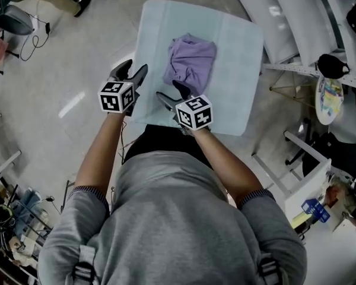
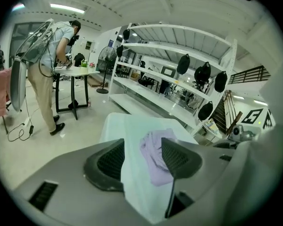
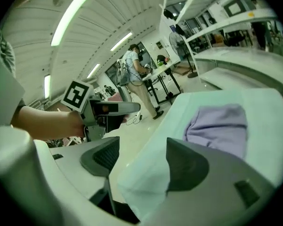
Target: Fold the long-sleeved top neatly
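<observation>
Item count: two grippers, one long-sleeved top, one table. The left gripper (image 1: 134, 70) hangs at the table's left edge, near the front corner. Its jaws stand apart with nothing between them, and its own view shows only the table and the top through the gap. The right gripper (image 1: 170, 92) hangs above the front strip of the table (image 1: 240, 70), just short of the top's near hem. Its jaws are also spread wide and empty. The lilac long-sleeved top (image 1: 191, 61) lies bunched into a compact bundle at the middle of the pale cover, apart from both grippers. Bare cover surrounds it, widest to its right. Open floor lies left of the table. One white shelving unit (image 1: 285, 16) stands close against the far right corner.
</observation>
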`<state>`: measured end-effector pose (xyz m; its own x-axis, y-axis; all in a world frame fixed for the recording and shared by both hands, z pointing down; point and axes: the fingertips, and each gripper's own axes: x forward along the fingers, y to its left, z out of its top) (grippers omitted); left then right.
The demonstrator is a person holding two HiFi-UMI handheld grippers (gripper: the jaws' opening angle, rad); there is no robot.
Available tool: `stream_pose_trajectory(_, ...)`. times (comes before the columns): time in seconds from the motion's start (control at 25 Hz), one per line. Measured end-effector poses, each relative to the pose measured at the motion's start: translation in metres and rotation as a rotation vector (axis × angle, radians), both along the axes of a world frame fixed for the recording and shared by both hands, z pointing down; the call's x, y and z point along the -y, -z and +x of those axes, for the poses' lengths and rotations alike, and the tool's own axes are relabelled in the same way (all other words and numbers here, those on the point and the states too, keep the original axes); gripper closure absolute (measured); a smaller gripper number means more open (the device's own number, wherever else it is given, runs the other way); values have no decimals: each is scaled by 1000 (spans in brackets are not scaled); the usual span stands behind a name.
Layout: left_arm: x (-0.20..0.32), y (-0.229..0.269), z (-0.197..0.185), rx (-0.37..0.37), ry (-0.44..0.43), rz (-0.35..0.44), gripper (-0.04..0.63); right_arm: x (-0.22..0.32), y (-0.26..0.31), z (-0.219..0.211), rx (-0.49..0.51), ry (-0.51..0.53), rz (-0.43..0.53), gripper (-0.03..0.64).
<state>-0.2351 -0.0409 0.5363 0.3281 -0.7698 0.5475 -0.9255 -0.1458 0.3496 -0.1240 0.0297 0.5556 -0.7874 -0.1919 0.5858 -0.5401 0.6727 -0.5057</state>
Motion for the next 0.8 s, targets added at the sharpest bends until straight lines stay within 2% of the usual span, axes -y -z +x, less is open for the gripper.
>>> stream_pose_trajectory(0.16, -29, 41, 30, -8, -37, 77, 330, -6, 53, 60, 22, -8, 170, 350)
stream_pose_trajectory(0.44, -73, 122, 92, 36, -134, 228, 336, -18, 155, 142, 67, -52, 429, 373)
stream_pose_trajectory(0.72, -109, 201, 140, 49, -200, 375, 352, -46, 227, 174, 183, -59, 576, 391)
stream_pose_trajectory(0.8, -115, 225, 150, 50, -213, 423, 369, -51, 252, 181, 217, -73, 631, 421)
